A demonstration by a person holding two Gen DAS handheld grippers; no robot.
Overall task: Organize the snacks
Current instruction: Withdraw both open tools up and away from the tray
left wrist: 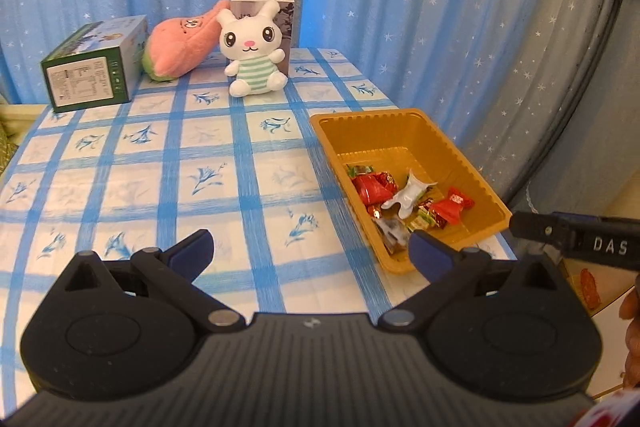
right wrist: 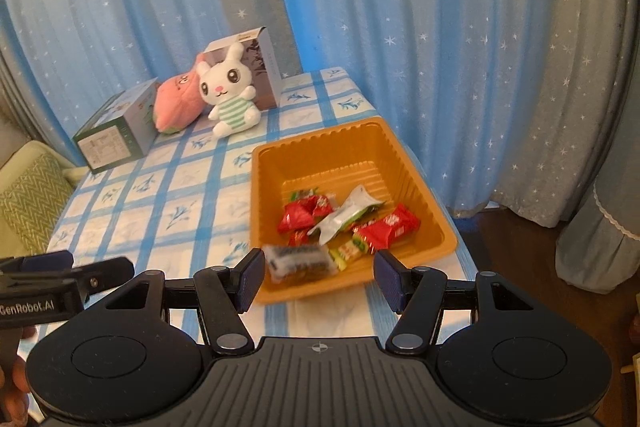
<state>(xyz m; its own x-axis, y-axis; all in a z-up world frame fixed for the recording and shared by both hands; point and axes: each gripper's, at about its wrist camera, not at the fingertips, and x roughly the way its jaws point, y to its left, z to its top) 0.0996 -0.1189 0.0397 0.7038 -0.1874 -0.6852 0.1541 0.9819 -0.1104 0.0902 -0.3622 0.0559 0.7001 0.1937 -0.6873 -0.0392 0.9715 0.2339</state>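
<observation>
Right now your surface [left wrist: 168, 163] wears a blue-and-white checked cloth with small flower prints, and blue star-dotted curtains [left wrist: 400, 7] hang behind and beside it. Along the far edge sit a green box [left wrist: 94, 67] lying on its side, a pink plush [left wrist: 180, 39], a white bunny [left wrist: 252, 51] sitting upright, and a tall box [left wrist: 280, 11] standing just behind the bunny. A green cushion [right wrist: 32, 199] shows past the surface's left edge.

Both your tongs point down at a slant toward the near right corner. Your left tongs [left wrist: 312, 251] hang over the cloth with the pads wide apart and nothing between them. Your right tongs [right wrist: 320, 279] are also apart — the pads touch nothing, though the tray's near rim sits in the gap as the right wrist camera sees it. A bit of your hand [left wrist: 632, 331] shows at the edge of the left view.

The tray [left wrist: 360, 131] — orange, rectangular — rests on the surface's right side, its long axis running from you toward the curtains, near end angled slightly rightward. The snacks [right wrist: 344, 223] lie heaped in its near half: red wrappers, a white-and-green pouch, small green packets and one blurred dark bar by the near rim.
</observation>
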